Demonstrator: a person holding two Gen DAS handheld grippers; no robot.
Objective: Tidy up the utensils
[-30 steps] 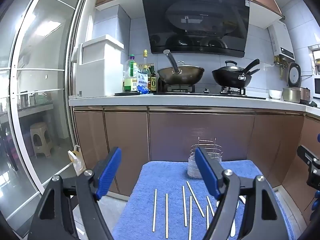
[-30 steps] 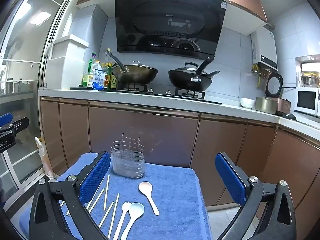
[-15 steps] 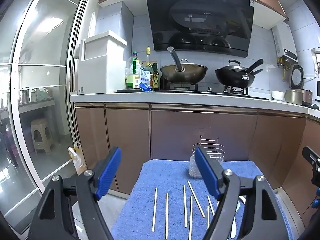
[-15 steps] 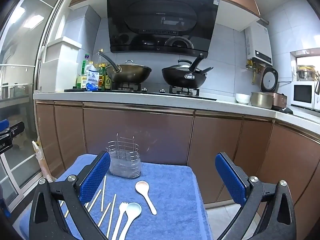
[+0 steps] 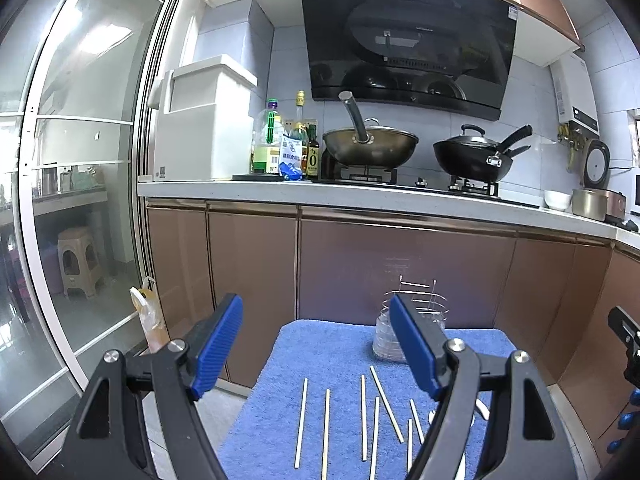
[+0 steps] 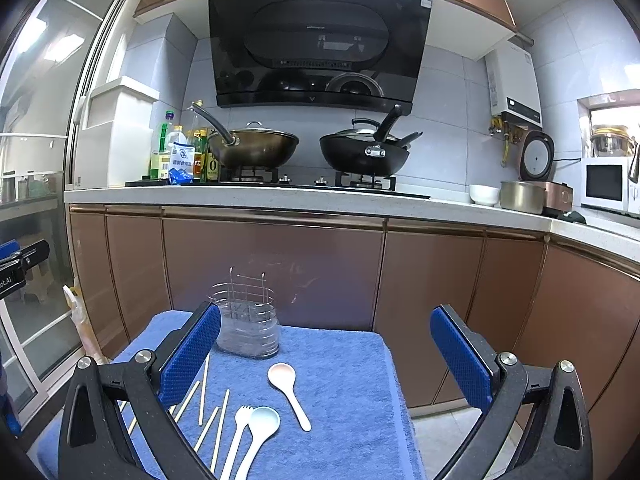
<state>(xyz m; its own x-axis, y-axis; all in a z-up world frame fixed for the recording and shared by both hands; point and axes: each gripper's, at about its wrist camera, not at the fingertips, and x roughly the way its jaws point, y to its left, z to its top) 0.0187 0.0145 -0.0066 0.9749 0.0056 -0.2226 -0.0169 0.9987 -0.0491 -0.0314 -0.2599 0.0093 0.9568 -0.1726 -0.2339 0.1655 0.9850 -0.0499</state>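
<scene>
A small table covered by a blue towel (image 6: 344,364) holds the utensils. A wire utensil holder (image 6: 248,328) stands at its far edge; it also shows in the left wrist view (image 5: 416,320). Several pale chopsticks (image 5: 364,416) lie side by side on the towel, also in the right wrist view (image 6: 204,392). A pinkish spoon (image 6: 286,384), a pale blue spoon (image 6: 262,424) and a white fork (image 6: 240,420) lie beside them. My left gripper (image 5: 316,348) is open and empty above the near end of the chopsticks. My right gripper (image 6: 326,356) is open and empty above the spoons.
Brown kitchen cabinets (image 6: 280,264) stand right behind the table under a white counter (image 6: 280,196) with two woks (image 6: 364,152) and bottles. A glass sliding door (image 5: 80,200) is at the left. A plastic bag (image 5: 148,320) sits on the floor by it.
Both views have shifted slightly, both grippers rising and pulling back a little. Both stay open and empty. Nothing on the towel has moved.
</scene>
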